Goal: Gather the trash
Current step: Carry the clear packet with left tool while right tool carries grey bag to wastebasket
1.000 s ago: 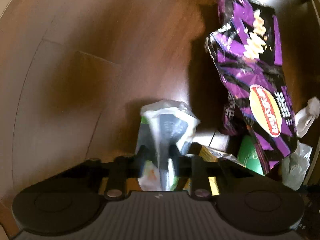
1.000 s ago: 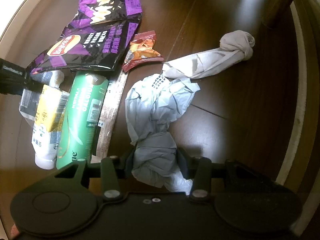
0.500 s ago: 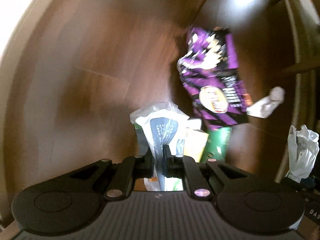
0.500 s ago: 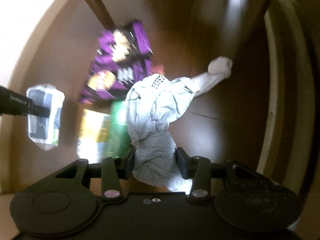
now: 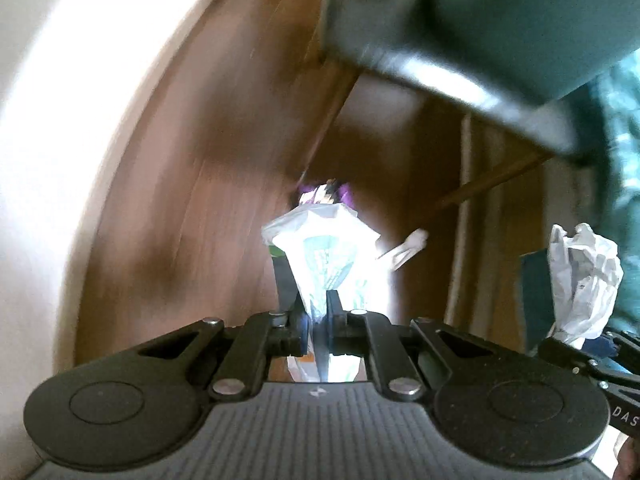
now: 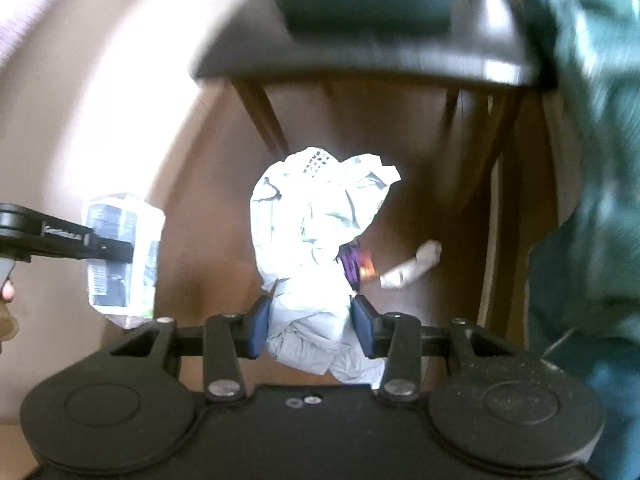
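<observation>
Both of my claws were loaded and high above the wooden floor. My left claw was pinched almost flat on the neck of a thin, crinkly printed plastic wrapper, which fanned out beyond the fingertips in a rough cone, its long axis running straight on from the claw, steeply downward. My right claw stood partly open, its blue pads pressed into the waist of a crumpled pale grey paper-like bag, soft, creased and bulkier than the wrapper, most of it ballooning past the pads. From the right wrist view the wrapper hung off to the left, well apart from the bag. Far below, directly under both loads, lay what was not yet collected: a purple glossy chip bag, mostly hidden, and a twisted whitish wad beside it. A dark wooden stool carrying a blurred teal object stood above the view. I saw no bin in either view, so I judged the next move turned on carrying both pieces sideways to wherever one stood.
</observation>
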`<state>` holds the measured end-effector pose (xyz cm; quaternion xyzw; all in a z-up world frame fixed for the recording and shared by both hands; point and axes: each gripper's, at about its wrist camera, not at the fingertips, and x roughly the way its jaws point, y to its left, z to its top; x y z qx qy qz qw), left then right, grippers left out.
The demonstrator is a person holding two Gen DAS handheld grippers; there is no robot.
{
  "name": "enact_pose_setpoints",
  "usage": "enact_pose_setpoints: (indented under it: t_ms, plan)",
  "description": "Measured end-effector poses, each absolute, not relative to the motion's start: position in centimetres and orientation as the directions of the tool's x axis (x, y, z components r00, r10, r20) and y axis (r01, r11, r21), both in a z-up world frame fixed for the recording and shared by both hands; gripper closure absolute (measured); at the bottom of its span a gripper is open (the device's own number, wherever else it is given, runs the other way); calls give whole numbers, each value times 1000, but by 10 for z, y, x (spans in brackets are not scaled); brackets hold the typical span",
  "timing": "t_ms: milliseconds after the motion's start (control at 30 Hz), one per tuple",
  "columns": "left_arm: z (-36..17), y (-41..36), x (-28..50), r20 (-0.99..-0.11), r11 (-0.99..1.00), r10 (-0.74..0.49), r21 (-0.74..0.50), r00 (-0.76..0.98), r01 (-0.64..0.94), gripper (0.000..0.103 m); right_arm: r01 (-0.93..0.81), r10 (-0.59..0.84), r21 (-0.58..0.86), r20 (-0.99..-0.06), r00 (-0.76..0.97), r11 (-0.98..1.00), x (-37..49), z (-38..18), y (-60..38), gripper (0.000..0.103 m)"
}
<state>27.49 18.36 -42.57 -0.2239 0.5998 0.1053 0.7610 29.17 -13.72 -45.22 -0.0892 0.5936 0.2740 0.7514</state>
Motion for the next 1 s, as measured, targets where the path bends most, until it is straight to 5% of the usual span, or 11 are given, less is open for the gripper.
enact_pose_setpoints:
  t_ms: [467, 733, 1000]
  plan:
    - [-180, 178, 292, -869, 916, -147, -299, 473, -266, 95, -519, 387, 177, -861, 330, 836, 289, -204, -103, 60]
    - [-100, 151, 328, -814, 955, -120, -250, 568, -158, 95, -507, 409, 149, -793, 451, 849, 311, -126, -103, 60]
    - [-82, 127, 409, -822, 969, -58, -182, 566, -165, 95, -525, 469, 194, -752, 462, 829, 380, -111, -109, 60]
